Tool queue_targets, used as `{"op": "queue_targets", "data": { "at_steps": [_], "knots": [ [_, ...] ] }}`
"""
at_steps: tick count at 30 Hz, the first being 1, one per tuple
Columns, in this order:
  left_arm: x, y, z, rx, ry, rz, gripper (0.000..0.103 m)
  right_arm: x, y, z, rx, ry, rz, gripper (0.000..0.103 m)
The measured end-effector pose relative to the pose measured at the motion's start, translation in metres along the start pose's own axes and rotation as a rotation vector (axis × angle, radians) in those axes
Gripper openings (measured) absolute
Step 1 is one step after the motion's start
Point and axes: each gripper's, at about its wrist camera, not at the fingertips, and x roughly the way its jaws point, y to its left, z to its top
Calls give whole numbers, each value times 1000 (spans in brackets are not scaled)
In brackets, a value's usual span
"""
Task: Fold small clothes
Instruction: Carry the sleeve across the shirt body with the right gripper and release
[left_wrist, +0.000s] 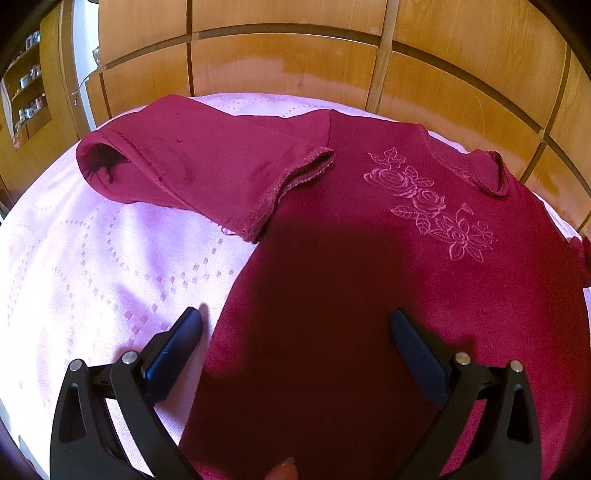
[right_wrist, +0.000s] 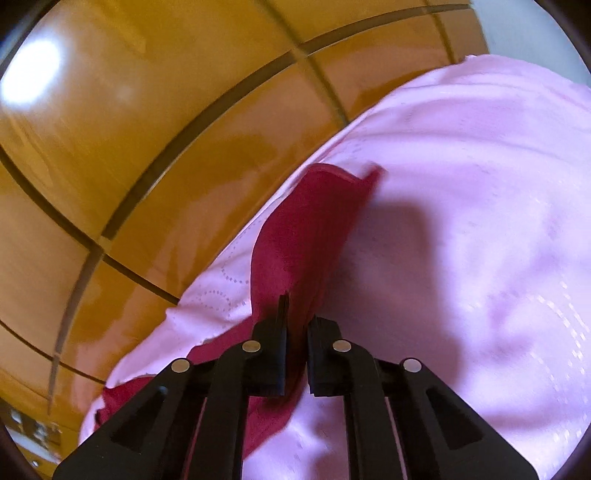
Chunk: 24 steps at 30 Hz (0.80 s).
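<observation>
One soft maroon shirt (left_wrist: 369, 277); embossed roses (left_wrist: 428, 203)

1. Ahead of me stands a glossy orange-brown wooden wardrobe (left_wrist: 295, 70), its panels split by dark grooves and pale strips.
2. A bright light glare (right_wrist: 31, 75) sits on the wardrobe in my right view.
3. Below me lies a pink bedspread (left_wrist: 92, 266) with a dotted, stitched diamond pattern.
4. At far left, open wooden shelves (left_wrist: 29, 81) hold small items, too small to identify.
5. A pale vertical strip (left_wrist: 83, 59), wall or doorway, separates shelves and wardrobe.
</observation>
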Motion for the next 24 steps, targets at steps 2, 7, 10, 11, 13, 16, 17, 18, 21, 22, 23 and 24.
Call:
{"op": "queue_targets", "data": {
  "at_steps": [2, 7, 10, 11, 13, 16, 17, 18, 21, 22, 23, 24],
  "knots": [
    [0, 0, 0, -2, -2, -1, 101, -9, -8, -4, 32, -13, 1, 7],
    [-1, 1, 0, -5, -3, -5, 101, -35, 3, -13, -2, -81, -15, 7],
    [-1, 2, 0, -7, -5, -9, 101, -56, 37, -18, -119, -139, -7, 7],
    [-1, 2, 0, -8, -6, -11, 101, -61, 49, -21, -162, -156, -4, 7],
    [-1, 3, 0, -10, -7, -14, 101, -71, 78, -29, -262, -183, 8, 7],
    [-2, 4, 0, -12, -8, -18, 101, -81, 122, -49, -403, -203, 40, 7],
    [-2, 4, 0, -13, -9, -19, 101, -83, 138, -59, -450, -206, 58, 7],
    [-2, 4, -1, -14, -10, -20, 101, -85, 155, -70, -501, -204, 81, 7],
    [-2, 4, -1, -15, -11, -23, 101, -88, 188, -104, -622, -182, 135, 7],
    [-2, 4, -1, -16, -11, -24, 101, -84, 204, -121, -669, -161, 159, 7],
    [-2, 4, -1, -16, -12, -25, 101, -80, 215, -136, -701, -135, 176, 7],
    [-2, 4, 0, -17, -12, -25, 101, -74, 225, -151, -725, -101, 193, 7]
  ]
}}
